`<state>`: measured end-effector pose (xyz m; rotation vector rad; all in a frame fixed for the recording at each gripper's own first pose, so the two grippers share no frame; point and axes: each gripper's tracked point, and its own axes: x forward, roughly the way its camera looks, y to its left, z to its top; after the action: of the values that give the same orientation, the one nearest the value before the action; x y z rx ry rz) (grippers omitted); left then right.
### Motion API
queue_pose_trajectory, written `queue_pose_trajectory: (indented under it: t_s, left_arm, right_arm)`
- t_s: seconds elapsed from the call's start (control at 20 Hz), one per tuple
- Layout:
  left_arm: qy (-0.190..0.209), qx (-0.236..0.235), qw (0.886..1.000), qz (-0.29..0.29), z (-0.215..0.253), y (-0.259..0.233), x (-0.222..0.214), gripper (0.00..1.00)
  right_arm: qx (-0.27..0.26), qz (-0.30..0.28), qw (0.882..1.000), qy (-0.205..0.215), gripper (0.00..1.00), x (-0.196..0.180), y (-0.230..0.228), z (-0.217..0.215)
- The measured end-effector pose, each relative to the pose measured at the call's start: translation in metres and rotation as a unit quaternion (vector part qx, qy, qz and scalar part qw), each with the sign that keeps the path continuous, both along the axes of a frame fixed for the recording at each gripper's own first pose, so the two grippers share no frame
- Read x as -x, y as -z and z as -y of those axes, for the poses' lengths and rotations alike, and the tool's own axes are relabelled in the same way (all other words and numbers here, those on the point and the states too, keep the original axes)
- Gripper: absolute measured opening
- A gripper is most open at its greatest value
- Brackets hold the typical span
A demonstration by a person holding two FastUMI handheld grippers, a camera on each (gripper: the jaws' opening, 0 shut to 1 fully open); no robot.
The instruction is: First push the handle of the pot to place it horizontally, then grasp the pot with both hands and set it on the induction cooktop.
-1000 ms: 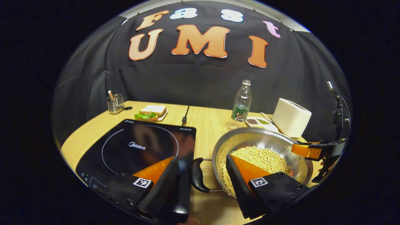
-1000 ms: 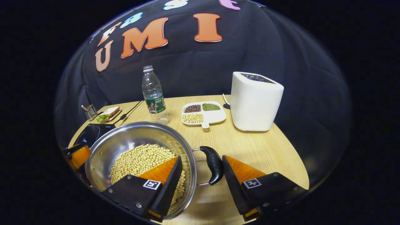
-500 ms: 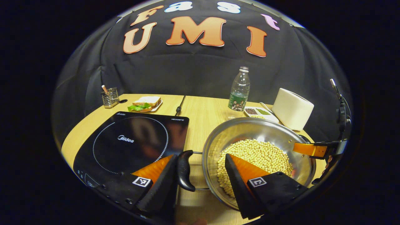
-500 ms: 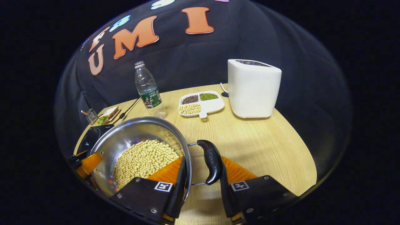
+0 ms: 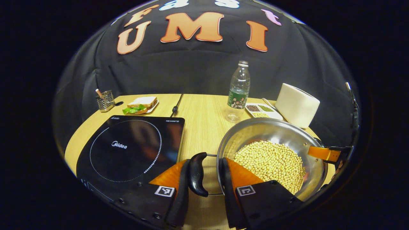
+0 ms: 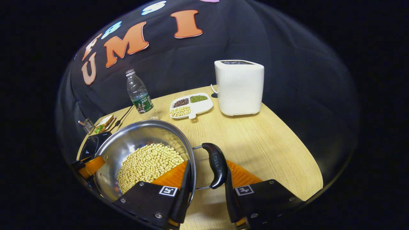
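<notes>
- Here, the wooden table (image 5: 204,111) is carrying everything, with the black booth wall standing behind it.
- The induction cooktop (image 5: 127,150) is lying flat at the left in the left gripper view, its glass surface bare.
- The steel pot (image 5: 271,131) of soybeans (image 5: 271,163) is sitting just beside the cooktop, off its glass; whether its base is touching the table I cannot tell.
- The white toaster (image 6: 239,88) is standing well behind the pot, near the table's far edge.
- The left gripper (image 5: 204,179) is closing around the pot's left handle (image 5: 197,174): the outer finger is touching the black grip, while the other is reaching over the rim into the pot.
- The right gripper (image 6: 207,179) is clamping the pot's right handle (image 6: 217,164) the same way, one finger inside the rim and one pressing the grip from outside.
- The water bottle (image 5: 238,91) is standing upright between the cooktop and the toaster.
- The divided dish (image 6: 191,107) of beans is lying just beside the toaster.
- A sandwich on a plate (image 5: 140,106) is resting behind the cooktop.
- A wire holder (image 5: 105,100) is standing at the far left corner.
</notes>
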<state>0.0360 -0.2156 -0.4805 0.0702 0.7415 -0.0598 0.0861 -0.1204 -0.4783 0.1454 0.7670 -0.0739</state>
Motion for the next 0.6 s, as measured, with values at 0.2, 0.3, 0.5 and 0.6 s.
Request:
queue_pose_trajectory:
  t_s: [0.2, 0.3, 0.5, 0.6]
  left_arm:
    - [0.001, 0.005, 1.0, -0.015, 0.003, -0.004, 0.004, 0.53]
    - [0.006, 0.01, 1.0, -0.011, 0.006, -0.013, 0.004, 0.51]
    - [0.02, 0.011, 1.0, 0.003, 0.007, -0.04, 0.0, 0.54]
    - [0.021, 0.012, 1.0, 0.006, 0.002, -0.052, -0.003, 0.51]
  right_arm:
    - [-0.016, -0.006, 0.999, 0.036, 0.47, 0.009, -0.006, 0.003]
    - [-0.022, -0.001, 0.999, 0.045, 0.42, 0.014, -0.016, 0.005]
    - [-0.016, 0.014, 0.999, 0.05, 0.46, 0.016, -0.044, 0.001]
    - [-0.012, 0.02, 0.998, 0.05, 0.46, 0.016, -0.057, -0.005]
